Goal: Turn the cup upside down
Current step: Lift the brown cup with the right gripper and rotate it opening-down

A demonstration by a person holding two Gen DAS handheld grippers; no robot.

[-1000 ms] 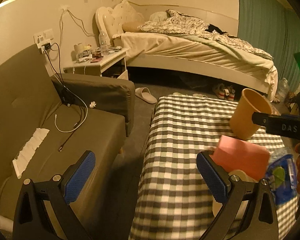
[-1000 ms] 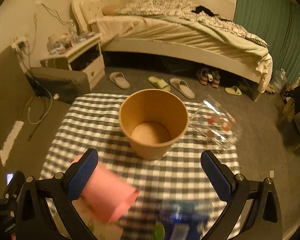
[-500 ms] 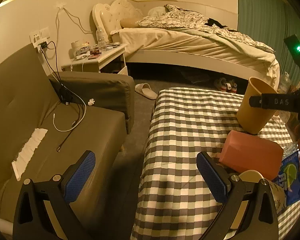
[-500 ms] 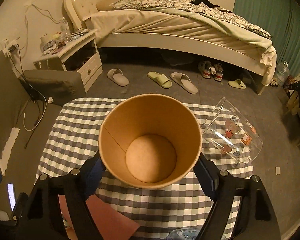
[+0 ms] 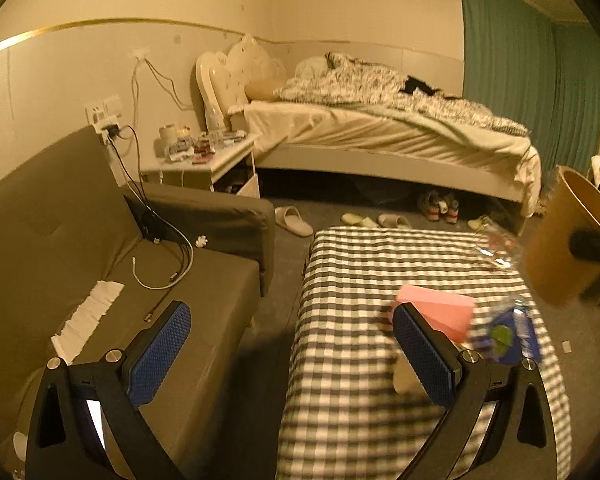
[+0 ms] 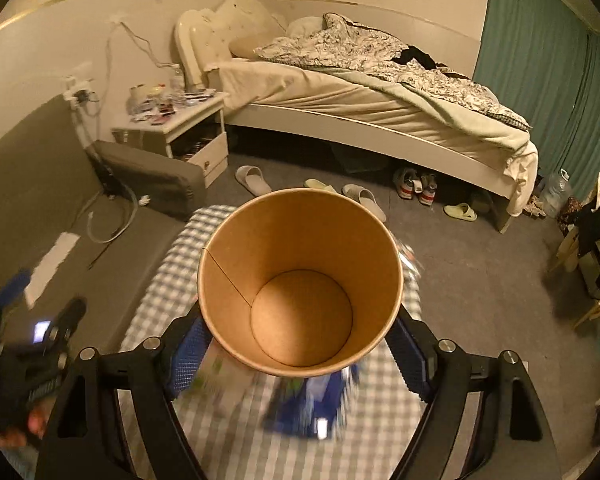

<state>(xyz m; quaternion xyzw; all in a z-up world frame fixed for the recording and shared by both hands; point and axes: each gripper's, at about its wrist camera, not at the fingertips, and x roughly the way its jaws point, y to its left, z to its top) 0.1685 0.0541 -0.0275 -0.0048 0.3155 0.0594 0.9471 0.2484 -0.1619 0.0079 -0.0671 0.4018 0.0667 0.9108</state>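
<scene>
The right gripper point(image 6: 300, 344) is clamped on the brown paper cup point(image 6: 300, 280), held mouth-up above the checkered tabletop point(image 5: 364, 264) near its right edge, while the left gripper point(image 5: 292, 352) hangs spread apart, holding nothing.

My left gripper point(image 5: 290, 354) has black angular arms, silver round screws at the joints and blue pads point(image 5: 158, 354) with fine dotted texture. My right gripper point(image 6: 300, 354) has the same black frame, silver screws and blue pads point(image 6: 410, 354).
</scene>
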